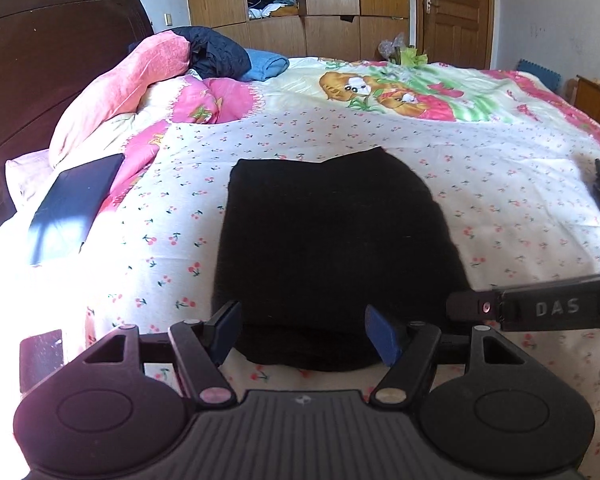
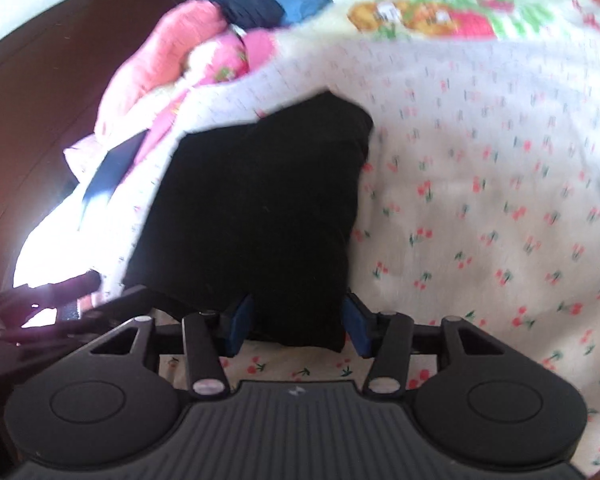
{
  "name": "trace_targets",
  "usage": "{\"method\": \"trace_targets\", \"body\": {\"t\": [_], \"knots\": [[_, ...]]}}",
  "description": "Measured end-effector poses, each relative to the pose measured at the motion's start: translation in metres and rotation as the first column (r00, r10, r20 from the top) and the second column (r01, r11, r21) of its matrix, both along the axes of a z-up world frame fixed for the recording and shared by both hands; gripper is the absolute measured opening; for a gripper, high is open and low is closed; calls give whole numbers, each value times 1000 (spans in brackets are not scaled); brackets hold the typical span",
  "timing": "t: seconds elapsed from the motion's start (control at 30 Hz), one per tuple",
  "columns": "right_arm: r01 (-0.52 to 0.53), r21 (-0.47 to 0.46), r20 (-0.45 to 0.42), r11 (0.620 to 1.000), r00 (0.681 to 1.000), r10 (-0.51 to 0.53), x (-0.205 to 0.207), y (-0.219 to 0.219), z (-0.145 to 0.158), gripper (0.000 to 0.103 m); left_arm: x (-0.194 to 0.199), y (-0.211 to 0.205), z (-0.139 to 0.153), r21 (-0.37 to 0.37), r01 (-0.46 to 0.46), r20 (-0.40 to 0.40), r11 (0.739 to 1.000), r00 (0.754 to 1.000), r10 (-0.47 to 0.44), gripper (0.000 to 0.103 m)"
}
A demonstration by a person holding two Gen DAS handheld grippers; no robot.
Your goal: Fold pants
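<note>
Black pants (image 1: pixel 332 240): folded into a compact, roughly rectangular stack, lying flat on the cherry-print sheet (image 1: pixel 500 208) of the bed, near its close edge. The far edge of the stack is uneven, one corner rising higher than the other.

Left gripper (image 1: pixel 306 332): jaws spread wide, blue pads (image 1: pixel 384 340) standing either side of the near edge of the stack, above it rather than pressing on it. Nothing is held.

Right gripper (image 2: pixel 298 326): jaws partly apart, blue pads (image 2: pixel 242 322) flanking the near right corner of the pants. The right wrist view is blurred; whether the pads touch or pinch the cloth cannot be told. In the left wrist view, part of this gripper enters from the right edge as a black bar lettered "DAS" (image 1: pixel 556 306).

Bedding: cartoon-print quilt (image 1: pixel 400 92) across the far half of the bed; pink bedding (image 1: pixel 128 92) bunched at the head, with a dark navy padded garment (image 1: pixel 216 52) and a blue folded cloth (image 1: pixel 266 64) beside it.

Dark flat rectangular item (image 1: pixel 76 204): lies left of the pants, well apart, partly in sunlight.

Furniture: dark wooden headboard (image 1: pixel 52 64) at left; wooden wardrobe (image 1: pixel 332 4) with an open compartment of clothes; wooden door (image 1: pixel 456 12) at far right.
</note>
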State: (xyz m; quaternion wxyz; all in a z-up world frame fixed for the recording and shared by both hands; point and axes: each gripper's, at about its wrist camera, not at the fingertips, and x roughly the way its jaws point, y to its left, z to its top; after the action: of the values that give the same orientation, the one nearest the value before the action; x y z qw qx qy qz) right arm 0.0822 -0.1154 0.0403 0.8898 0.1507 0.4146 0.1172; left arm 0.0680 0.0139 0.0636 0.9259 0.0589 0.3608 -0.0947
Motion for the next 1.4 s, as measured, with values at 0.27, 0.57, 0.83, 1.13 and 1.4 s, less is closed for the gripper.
{"method": "trace_targets", "body": {"t": [0.27, 0.57, 0.83, 1.13, 1.4], "knots": [[6, 31, 43, 999, 999, -7, -16, -6, 14, 52, -8, -13, 4, -2, 21, 19, 1000, 1000, -21, 81], [-2, 27, 48, 1000, 999, 0, -32, -3, 11, 52, -14, -5, 1, -16, -28, -6, 999, 1000, 28, 91], [5, 29, 38, 1000, 999, -6, -49, -2, 5, 52, -32, -2, -6, -5, -108, 11, 994, 994, 108, 103], [21, 7, 5, 1000, 1000, -21, -55, -4, -6, 52, -35, -10, -5, 23, -124, -3, 992, 992, 124, 103], [25, 24, -7, 999, 1000, -24, -58, -5, -7, 52, -39, -9, -7, 6, -134, -16, 991, 991, 134, 103]]}}
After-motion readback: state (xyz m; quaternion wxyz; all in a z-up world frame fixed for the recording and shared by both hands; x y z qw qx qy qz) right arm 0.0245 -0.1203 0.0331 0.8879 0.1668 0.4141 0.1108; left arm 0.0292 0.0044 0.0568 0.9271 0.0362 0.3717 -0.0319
